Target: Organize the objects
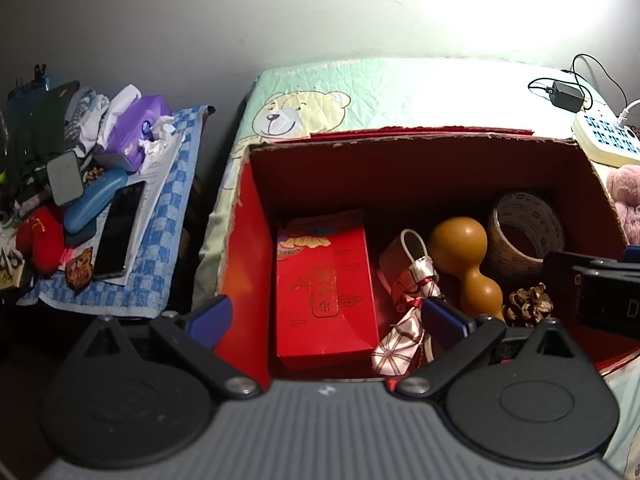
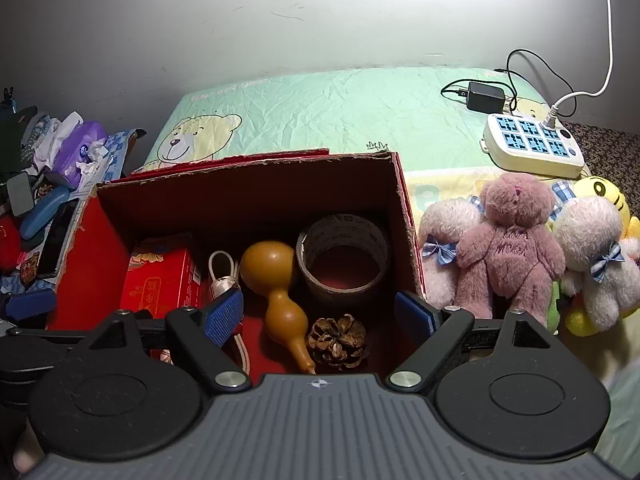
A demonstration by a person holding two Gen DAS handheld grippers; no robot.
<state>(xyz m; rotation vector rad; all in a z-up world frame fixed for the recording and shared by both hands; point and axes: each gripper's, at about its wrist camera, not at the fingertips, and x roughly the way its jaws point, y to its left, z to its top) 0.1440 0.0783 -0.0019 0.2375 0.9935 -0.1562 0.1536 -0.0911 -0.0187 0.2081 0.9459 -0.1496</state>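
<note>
Both tools, left (image 1: 326,316) and right (image 2: 318,314), hang released and empty over the box (image 2: 248,168); gourd (image 2: 276,280), pinecone (image 2: 338,342), tape (image 2: 344,256) already lie inside, plush toys (image 2: 512,248) right of it seemingly remain

The cardboard box (image 2: 256,184) has a rough, torn rim and matt brown inner walls. Inside it, the gourd (image 2: 276,280) looks smooth and glossy, the pine cone (image 2: 338,342) scaly and rough beside it. Right of the box, the teddy bear (image 2: 508,240) is fuzzy plush on the wrinkled cloth bed sheet (image 2: 340,112).
</note>
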